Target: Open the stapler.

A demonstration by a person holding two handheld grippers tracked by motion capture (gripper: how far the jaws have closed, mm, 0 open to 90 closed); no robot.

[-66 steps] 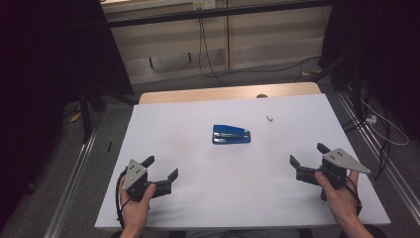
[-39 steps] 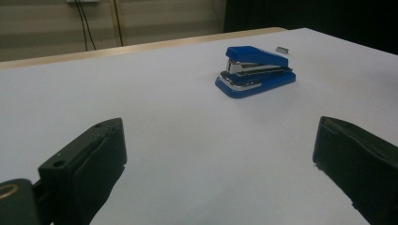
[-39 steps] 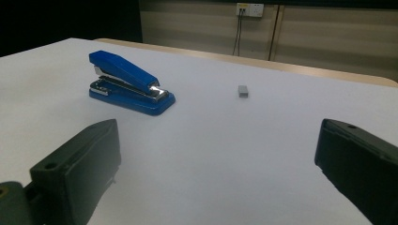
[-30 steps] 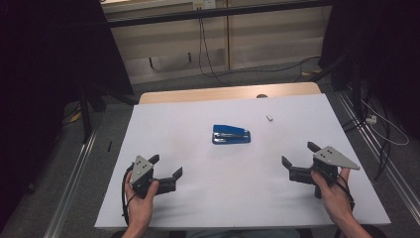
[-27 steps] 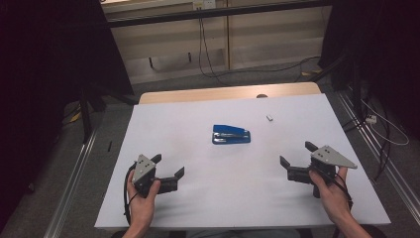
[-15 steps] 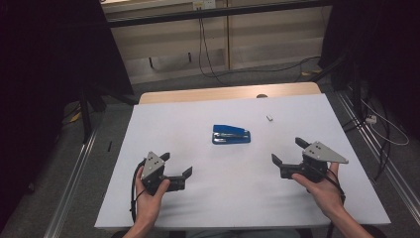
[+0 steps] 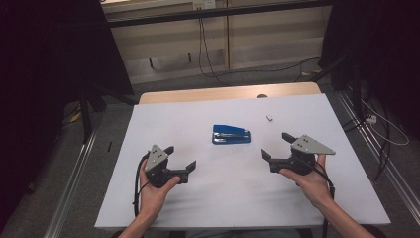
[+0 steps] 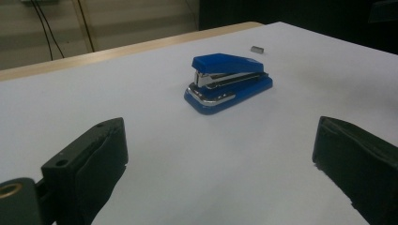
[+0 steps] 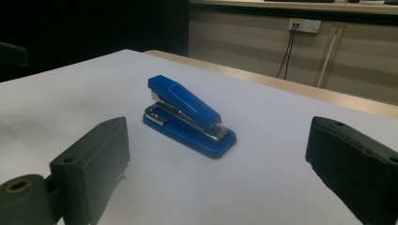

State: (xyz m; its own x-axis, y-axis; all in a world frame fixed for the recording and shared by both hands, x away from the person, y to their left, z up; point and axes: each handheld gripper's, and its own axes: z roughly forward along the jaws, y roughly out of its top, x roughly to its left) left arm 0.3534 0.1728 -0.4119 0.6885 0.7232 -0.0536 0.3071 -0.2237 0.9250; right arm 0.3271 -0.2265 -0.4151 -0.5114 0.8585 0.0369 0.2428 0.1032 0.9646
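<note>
- A blue stapler (image 7: pixel 231 134) lies flat near the middle of the white worktop (image 7: pixel 198 114), seen from the high view; nothing touches it
- The left gripper (image 7: pixel 180 159), held in the person's left hand (image 7: pixel 151 191), sits on the near left of the worktop, its jaws spread wide and holding nothing; it points toward the stapler but stands well apart from it
- The right gripper (image 7: pixel 276 146), held in the right hand (image 7: pixel 311 182), mirrors it on the near right; its jaws are likewise parted and empty, aimed inward at the stapler
- In the left gripper view the stapler (image 8: pixel 228 82) stands between the two black jaws, farther off, its metal mouth facing the camera; a small grey object (image 8: pixel 256 48) lies beyond it on the worktop
- In the right gripper view the stapler (image 9: pixel 187 115) sits at an angle between the open jaws, its hinge end nearer the camera
- A wooden edge (image 7: pixel 228 92) of the worktop shows past the white surface; cables (image 7: pixel 205 44) hang against the far wall
</note>
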